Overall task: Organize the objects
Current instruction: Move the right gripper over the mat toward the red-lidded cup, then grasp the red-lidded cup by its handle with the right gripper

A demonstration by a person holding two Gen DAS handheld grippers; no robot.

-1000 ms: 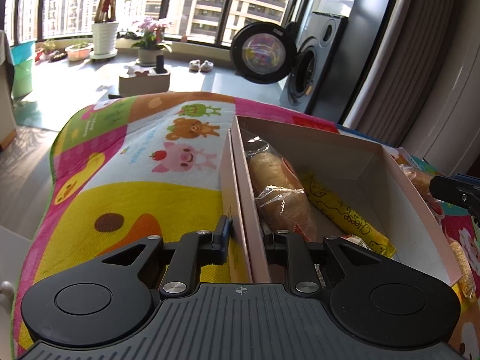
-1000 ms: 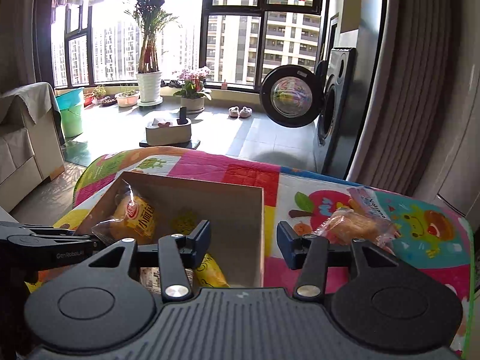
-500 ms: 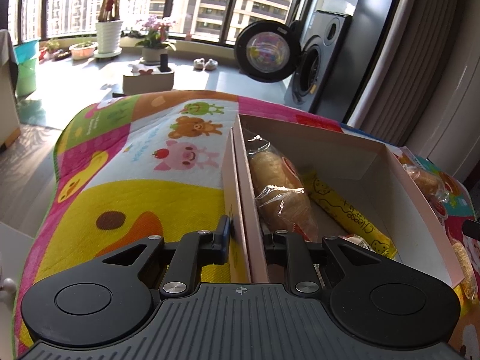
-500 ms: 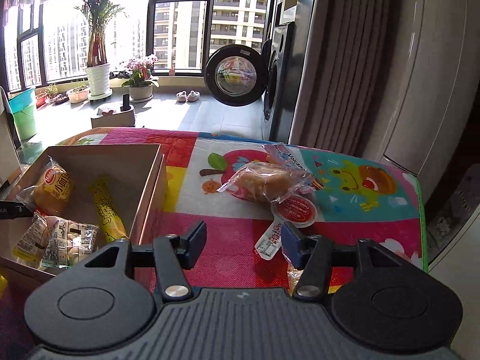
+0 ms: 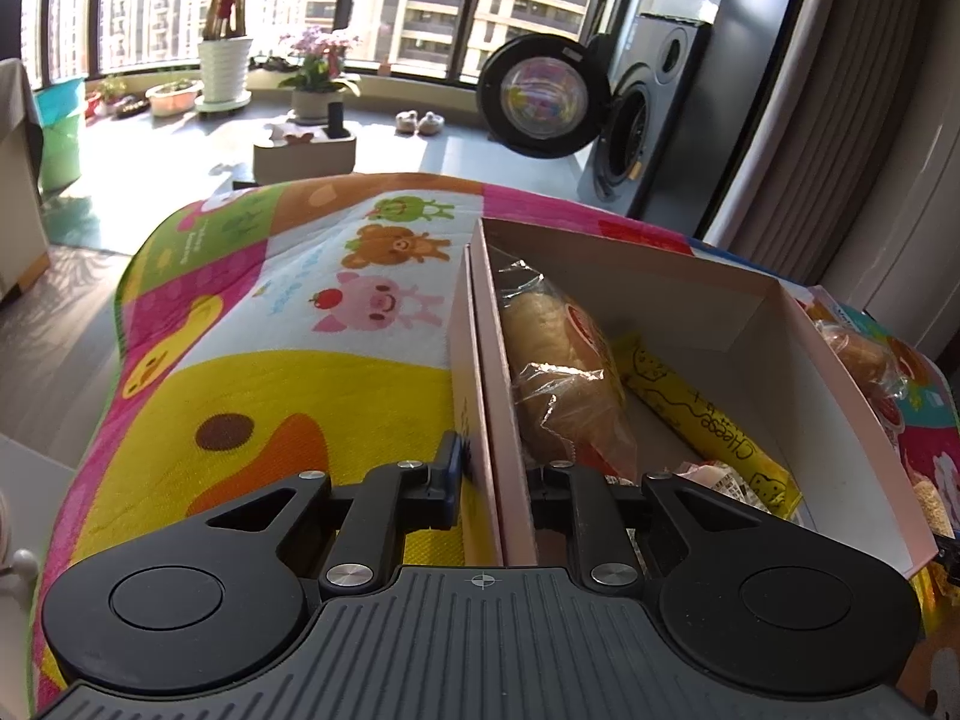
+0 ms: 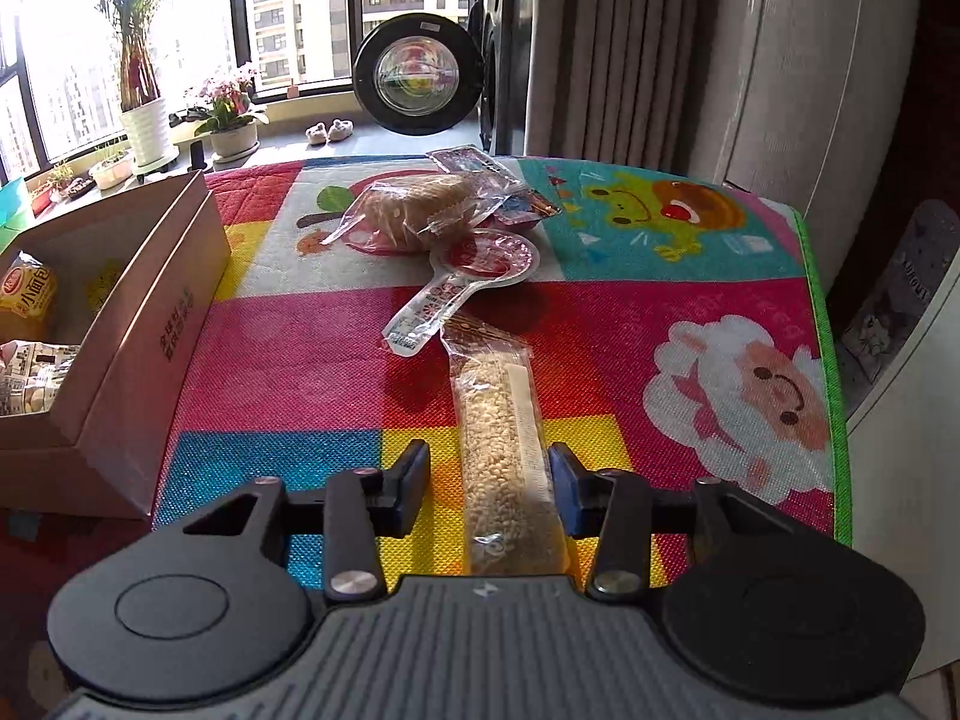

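The left gripper [image 5: 493, 474] is clamped on the near side wall of the cardboard box [image 5: 708, 306], one finger outside and one inside. Ahead of it in the box lie a wrapped bread roll [image 5: 558, 372] and, to its right, a yellow cheese stick packet [image 5: 702, 420]. The right gripper [image 6: 489, 483] stands spread wide, fingers on either side of a clear puffed-rice bar packet [image 6: 501, 450] lying lengthwise on the cartoon mat [image 6: 690, 300]; the right finger sits just beside it. Farther ahead lie a jelly cup [image 6: 480, 258] and a wrapped bun [image 6: 414, 210].

Right tongs [image 6: 489, 489]: swung away from the box [image 6: 150, 324], now straddling the grain bar packet [image 6: 504, 450], jaws apart.
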